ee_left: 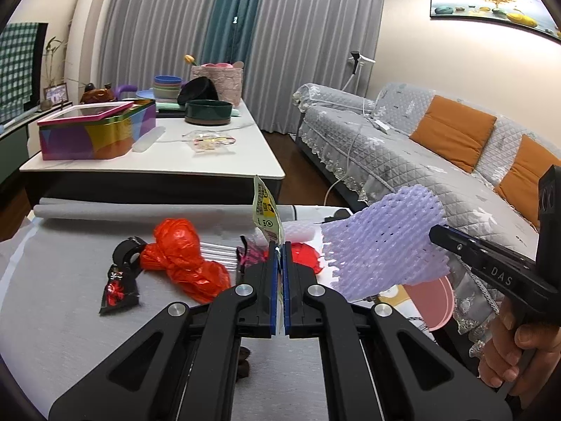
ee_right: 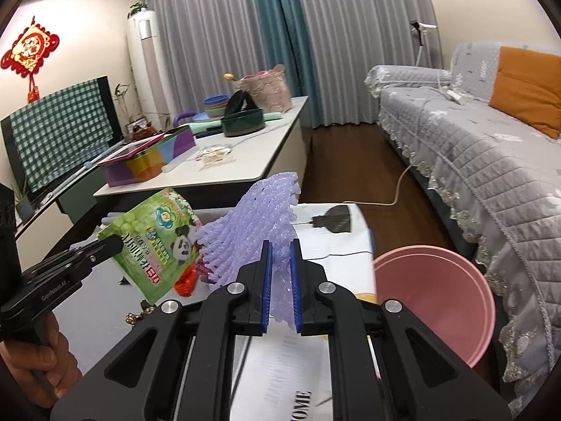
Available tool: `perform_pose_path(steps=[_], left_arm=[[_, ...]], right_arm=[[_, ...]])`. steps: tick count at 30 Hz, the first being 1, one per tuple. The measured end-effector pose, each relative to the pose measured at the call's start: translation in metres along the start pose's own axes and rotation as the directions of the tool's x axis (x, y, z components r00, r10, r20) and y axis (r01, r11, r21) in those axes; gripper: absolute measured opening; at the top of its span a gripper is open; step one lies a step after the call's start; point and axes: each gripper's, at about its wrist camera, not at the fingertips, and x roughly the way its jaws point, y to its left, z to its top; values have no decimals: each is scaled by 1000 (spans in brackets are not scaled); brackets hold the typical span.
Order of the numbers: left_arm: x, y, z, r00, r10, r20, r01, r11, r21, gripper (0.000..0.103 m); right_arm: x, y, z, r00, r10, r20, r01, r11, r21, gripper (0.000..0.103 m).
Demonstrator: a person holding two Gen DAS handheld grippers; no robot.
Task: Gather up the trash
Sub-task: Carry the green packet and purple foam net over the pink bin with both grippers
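My left gripper (ee_left: 279, 245) is shut on a flat green snack packet (ee_left: 267, 215), seen edge-on above its tips; the right wrist view shows the packet's panda face (ee_right: 154, 242) held above the grey table (ee_left: 70, 315). My right gripper (ee_right: 280, 245) is shut on a purple foam net (ee_right: 266, 210), which also hangs to the right in the left wrist view (ee_left: 382, 242). A pink bin (ee_right: 434, 298) stands low at the right, beside the table. On the table lie a crumpled red bag (ee_left: 182, 256), a black-and-red wrapper (ee_left: 117, 289) and a black tape roll (ee_left: 128, 251).
A white coffee table (ee_left: 157, 161) behind carries a colourful tin (ee_left: 94, 129), bowls and a clear packet. A grey-covered sofa (ee_right: 491, 161) with orange cushions runs along the right. A white cable (ee_right: 396, 193) crosses the wooden floor. A hand (ee_left: 519, 347) grips the right tool.
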Motion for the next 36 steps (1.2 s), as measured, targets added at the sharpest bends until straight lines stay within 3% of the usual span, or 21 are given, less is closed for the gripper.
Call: perform_pose_path(steps=[20,36], left_arm=[[5,-38,-1,998,-64,-11,65,997,41,2],[12,-78,0,990,-135,-41,137,988,73,2]], right_arm=[[-32,-49,1,988,-148,37,145,986,84,11],[-48,-93,3,973,-225,47,213,960,183,11]])
